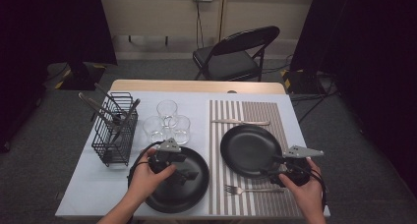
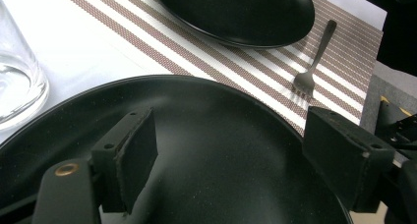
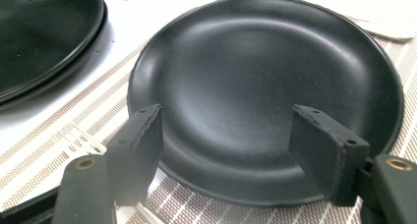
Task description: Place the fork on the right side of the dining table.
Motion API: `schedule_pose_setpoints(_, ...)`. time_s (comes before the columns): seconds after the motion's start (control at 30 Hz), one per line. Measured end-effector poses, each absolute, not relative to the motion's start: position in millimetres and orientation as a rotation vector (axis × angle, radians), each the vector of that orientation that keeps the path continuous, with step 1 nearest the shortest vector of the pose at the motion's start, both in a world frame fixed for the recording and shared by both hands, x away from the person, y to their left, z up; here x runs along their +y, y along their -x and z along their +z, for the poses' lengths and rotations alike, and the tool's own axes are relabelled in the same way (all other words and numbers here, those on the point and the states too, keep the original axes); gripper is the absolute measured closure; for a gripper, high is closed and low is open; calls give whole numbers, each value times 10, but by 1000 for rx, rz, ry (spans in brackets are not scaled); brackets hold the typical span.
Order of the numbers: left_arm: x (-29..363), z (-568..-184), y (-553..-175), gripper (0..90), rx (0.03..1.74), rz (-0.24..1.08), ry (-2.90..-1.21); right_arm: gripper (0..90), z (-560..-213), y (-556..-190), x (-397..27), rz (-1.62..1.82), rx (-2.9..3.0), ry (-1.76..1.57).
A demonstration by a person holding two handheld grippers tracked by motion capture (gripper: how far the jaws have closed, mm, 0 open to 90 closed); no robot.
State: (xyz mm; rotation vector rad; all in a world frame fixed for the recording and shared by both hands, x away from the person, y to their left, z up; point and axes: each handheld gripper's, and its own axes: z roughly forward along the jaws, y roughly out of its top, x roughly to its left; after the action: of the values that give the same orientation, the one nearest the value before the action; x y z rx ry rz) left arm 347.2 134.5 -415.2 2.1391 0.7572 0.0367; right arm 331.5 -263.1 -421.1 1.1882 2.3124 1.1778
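Observation:
My left gripper (image 1: 189,175) hovers over a black plate (image 1: 169,192) on the white tablecloth at the front left. In the left gripper view, the gripper (image 2: 231,145) stands open just above that plate (image 2: 206,116) with nothing between the pads. A second black plate (image 1: 248,148) lies on the striped placemat (image 1: 246,111). At that plate's near right rim my right gripper (image 1: 269,174) is open. From the right gripper view, the gripper (image 3: 231,145) spans the near rim of this plate (image 3: 265,76) without touching it. A fork (image 1: 246,189) lies on the mat in front.
A knife (image 1: 241,122) lies on the mat behind the plate. Three glasses (image 1: 167,123) stand mid-table, and a black wire basket (image 1: 115,130) holding utensils stands at the left. A folding chair (image 1: 236,54) is beyond the far edge.

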Motion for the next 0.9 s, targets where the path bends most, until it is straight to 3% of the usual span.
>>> schedule_pose_setpoints(0.63, 1557, -4185, -3375, 206, 823, 60, -2132, 156, -4065, -3650, -2225, 1214, 2369, -1049)
schedule_pose_setpoints(0.9, 1640, -4205, -3342, 206, 848, 66, -2122, 156, -4024, -3799, -2018, 1225, 2424, -1003)
